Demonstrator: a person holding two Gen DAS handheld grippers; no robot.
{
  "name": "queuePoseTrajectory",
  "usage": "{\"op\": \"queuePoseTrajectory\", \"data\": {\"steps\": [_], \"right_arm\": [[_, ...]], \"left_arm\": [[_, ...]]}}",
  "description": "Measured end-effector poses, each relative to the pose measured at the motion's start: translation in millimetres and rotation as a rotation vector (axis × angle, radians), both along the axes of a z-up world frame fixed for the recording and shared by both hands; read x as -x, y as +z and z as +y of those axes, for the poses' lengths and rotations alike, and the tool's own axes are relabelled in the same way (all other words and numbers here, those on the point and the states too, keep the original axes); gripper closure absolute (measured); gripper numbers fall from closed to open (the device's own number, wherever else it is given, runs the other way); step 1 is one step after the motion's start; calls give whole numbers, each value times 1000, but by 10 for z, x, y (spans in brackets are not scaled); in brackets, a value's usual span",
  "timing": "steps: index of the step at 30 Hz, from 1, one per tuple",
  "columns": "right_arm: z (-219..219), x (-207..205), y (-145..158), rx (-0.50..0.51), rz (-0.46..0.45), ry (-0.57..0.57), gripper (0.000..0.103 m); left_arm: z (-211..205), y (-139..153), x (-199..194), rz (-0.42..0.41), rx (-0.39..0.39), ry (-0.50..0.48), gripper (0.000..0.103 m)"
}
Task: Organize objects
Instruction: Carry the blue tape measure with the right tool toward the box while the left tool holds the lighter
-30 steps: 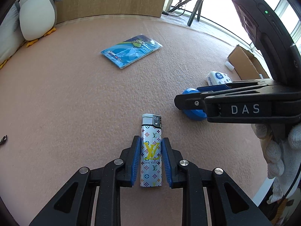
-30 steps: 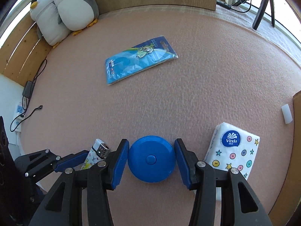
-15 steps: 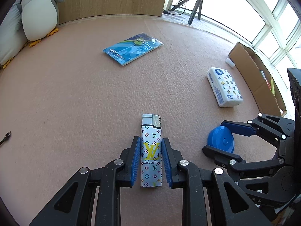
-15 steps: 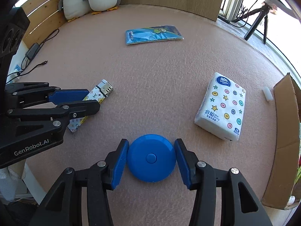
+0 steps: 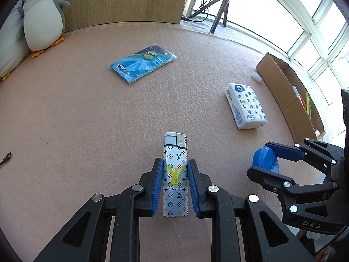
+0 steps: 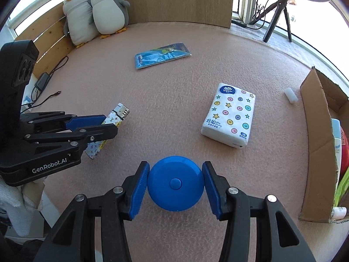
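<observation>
My left gripper [image 5: 175, 168] is shut on a white patterned lighter [image 5: 175, 159], held above the pink mat with its metal cap pointing forward. The right wrist view shows that lighter [image 6: 115, 115] and the left gripper [image 6: 109, 123] at the left. My right gripper [image 6: 175, 174] is shut on a round blue disc [image 6: 175, 183] with a centre button. In the left wrist view the disc [image 5: 265, 160] and right gripper [image 5: 261, 160] sit at the lower right. A white tissue pack [image 6: 229, 114] and a blue flat packet [image 6: 162, 54] lie on the mat.
An open cardboard box [image 6: 316, 131] with items inside stands at the right edge, a small white cylinder [image 6: 291, 95] beside it. Two plush penguins [image 6: 96, 11] lean in the back left corner. A tripod [image 6: 277, 17] stands beyond the mat. Cables [image 6: 43, 80] lie at the left.
Both grippers have lifted and pulled back with their objects. The right gripper has swung from in front of the left camera down to its lower right, uncovering the tissue pack.
</observation>
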State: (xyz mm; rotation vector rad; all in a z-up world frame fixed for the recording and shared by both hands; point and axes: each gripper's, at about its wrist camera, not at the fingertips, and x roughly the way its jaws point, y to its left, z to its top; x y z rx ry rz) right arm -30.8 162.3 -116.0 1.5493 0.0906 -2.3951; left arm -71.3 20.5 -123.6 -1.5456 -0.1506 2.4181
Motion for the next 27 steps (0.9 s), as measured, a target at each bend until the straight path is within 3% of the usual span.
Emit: {"op": "queuePoseTrajectory", "data": {"steps": [10,20,27], "right_arm": [[605,-79,445,21,93,-119,57],[1545,-70,783,15,169,-282,57],[2113,69,850,-8,190,-356,57]], "left_arm": [[514,402,214,77,-36,-78,78],[1500,750,630,166,-63,-197,78],[2289,749,1004,169,-105,-247,78]]}}
